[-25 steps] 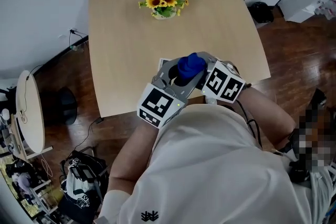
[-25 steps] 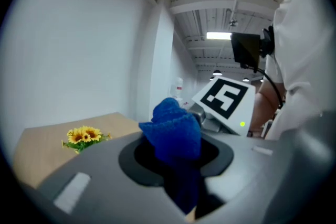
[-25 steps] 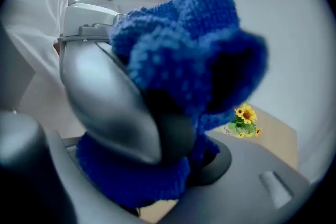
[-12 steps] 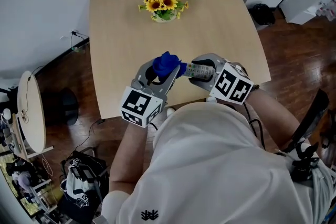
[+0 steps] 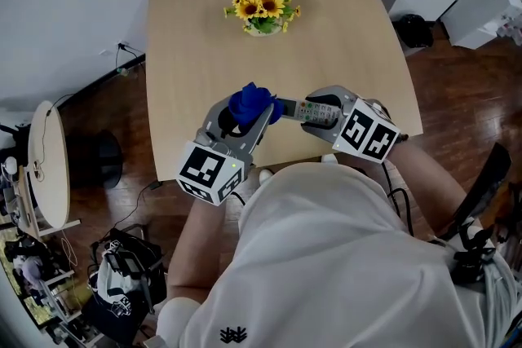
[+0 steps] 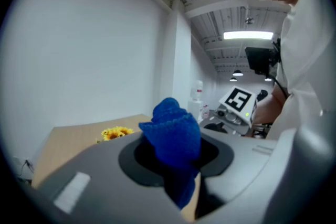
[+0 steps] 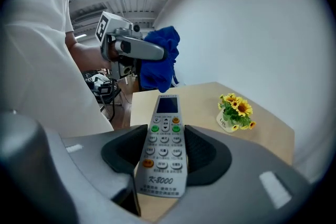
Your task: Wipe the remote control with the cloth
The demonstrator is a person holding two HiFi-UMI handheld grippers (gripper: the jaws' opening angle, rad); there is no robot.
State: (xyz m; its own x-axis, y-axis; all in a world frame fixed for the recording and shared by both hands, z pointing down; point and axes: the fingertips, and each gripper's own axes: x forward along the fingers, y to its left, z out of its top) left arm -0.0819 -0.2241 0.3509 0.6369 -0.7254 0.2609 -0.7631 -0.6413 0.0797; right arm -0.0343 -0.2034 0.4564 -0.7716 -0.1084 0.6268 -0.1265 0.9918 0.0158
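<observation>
1. Head view: remote control (image 5: 292, 107) is being clamped in the right gripper (image 5: 312, 112) above the surface (image 5: 196, 37), long axis pointing leftward.
2. Cloth (image 5: 249, 99) is being pinched in the left gripper (image 5: 251, 116), just beside the remote control's free end.

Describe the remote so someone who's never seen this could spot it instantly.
Find the tan table with sunflowers at its far end. Above its near side, the right gripper clamps the remote: slim, grey, with a small screen and coloured buttons. The cloth beside it, in the left gripper, is blue.
</observation>
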